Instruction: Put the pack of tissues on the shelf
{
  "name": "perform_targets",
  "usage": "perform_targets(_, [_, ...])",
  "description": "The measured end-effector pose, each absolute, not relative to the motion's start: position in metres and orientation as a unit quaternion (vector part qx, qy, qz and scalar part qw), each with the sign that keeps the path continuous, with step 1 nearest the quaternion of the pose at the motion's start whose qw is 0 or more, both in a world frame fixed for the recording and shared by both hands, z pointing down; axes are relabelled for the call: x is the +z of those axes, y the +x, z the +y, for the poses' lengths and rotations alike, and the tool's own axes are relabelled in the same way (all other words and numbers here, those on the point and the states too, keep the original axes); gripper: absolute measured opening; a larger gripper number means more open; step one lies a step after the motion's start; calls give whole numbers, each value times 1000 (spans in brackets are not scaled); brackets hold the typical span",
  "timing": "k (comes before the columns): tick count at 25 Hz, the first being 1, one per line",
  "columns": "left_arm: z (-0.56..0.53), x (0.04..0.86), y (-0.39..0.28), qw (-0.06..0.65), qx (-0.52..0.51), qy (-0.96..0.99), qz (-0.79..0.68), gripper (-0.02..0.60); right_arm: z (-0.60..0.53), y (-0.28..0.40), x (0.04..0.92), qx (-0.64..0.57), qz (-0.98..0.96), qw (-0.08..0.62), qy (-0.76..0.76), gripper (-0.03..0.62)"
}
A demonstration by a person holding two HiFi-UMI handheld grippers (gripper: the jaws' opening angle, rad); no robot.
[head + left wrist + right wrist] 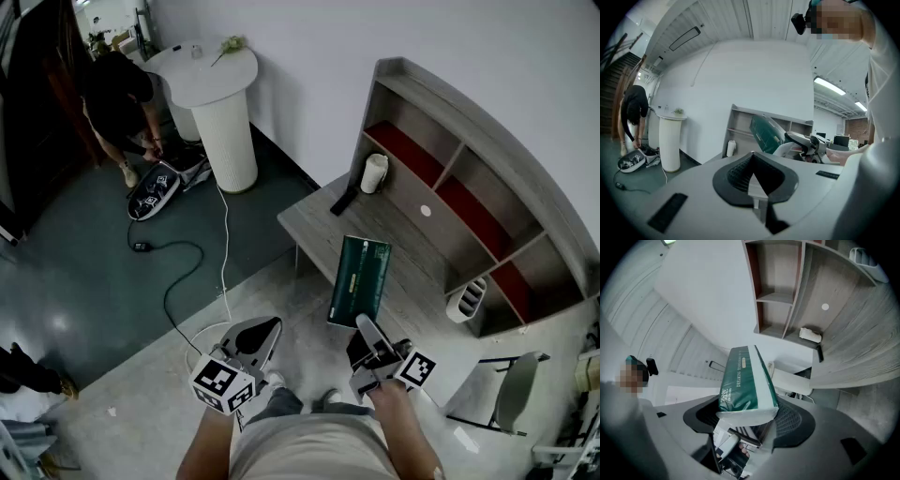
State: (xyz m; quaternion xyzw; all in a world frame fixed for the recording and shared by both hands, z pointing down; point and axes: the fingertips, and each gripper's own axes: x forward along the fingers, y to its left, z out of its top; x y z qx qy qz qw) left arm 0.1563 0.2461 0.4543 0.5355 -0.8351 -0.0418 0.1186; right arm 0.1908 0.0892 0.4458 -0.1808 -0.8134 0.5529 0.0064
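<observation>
The pack of tissues (pixel 361 279) is dark green with white sides. My right gripper (pixel 367 330) is shut on its near end and holds it in the air over the front edge of the grey desk (pixel 412 246). In the right gripper view the pack (pixel 745 380) juts out from between the jaws of my right gripper (pixel 751 417) toward the shelf (pixel 780 296). That shelf (pixel 450 159) stands on the back of the desk, with red-backed compartments. My left gripper (pixel 261 333) hangs low at the left, shut and empty (pixel 751 161); from it the pack (pixel 764 133) shows to the right.
On the desk lie a white roll (pixel 374 172), a black remote (pixel 343 201) and a white slotted holder (pixel 466 300). A chair (pixel 511 394) stands at the right. A white pedestal table (pixel 220 103), a floor cable (pixel 187 272) and a bending person (pixel 117 94) are at the left.
</observation>
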Motion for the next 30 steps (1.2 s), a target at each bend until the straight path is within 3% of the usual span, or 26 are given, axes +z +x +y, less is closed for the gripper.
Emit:
perform_targets(17, [317,466,74,126,-55,557,-819,14,152,109,445,546,-822,-8,-160,356])
perform_targets(30, [278,483,-18,142,-61,536,-830,14,99,2,468,565,-811,1,-153,356])
